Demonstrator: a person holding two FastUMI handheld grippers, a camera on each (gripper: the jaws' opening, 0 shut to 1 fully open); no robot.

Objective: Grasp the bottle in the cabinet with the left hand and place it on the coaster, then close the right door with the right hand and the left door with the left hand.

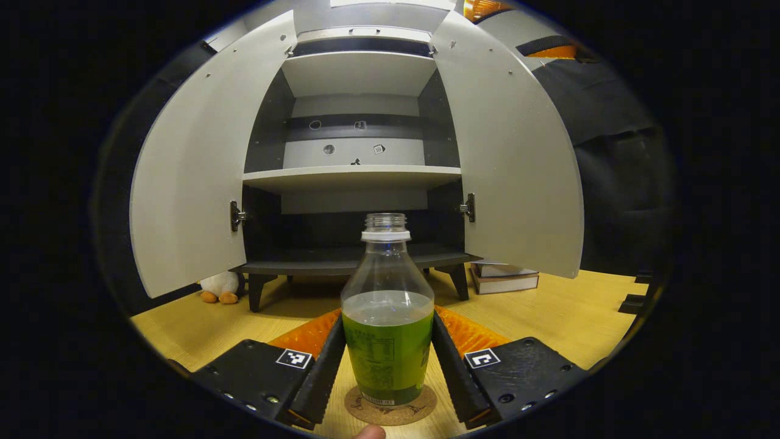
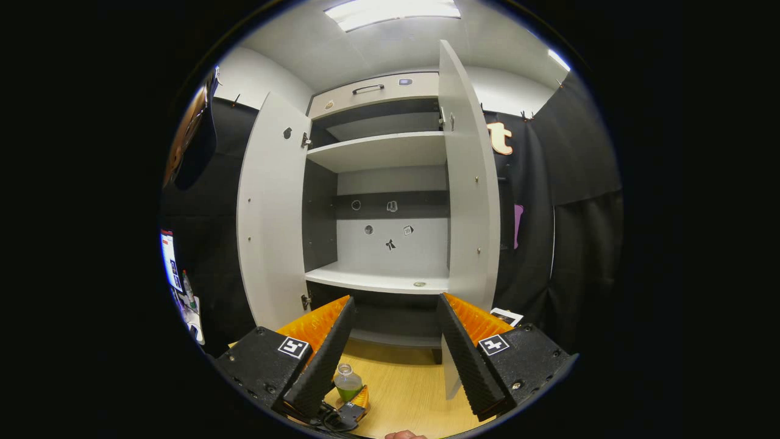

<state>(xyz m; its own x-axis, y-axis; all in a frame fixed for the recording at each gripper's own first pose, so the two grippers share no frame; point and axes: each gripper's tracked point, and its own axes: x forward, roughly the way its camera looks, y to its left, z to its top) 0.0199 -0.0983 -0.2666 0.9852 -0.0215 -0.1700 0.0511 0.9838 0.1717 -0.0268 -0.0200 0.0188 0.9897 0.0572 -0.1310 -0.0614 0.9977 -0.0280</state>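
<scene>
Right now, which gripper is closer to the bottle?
Left. The left gripper has a finger on each side of the bottle, which stands on the coaster. The right gripper is open, well back from the bottle and above it.

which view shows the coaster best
The left gripper view: the coaster lies close under the bottle, between that gripper's fingers. In the right gripper view the bottle is small and far off, and no coaster can be made out.
</scene>
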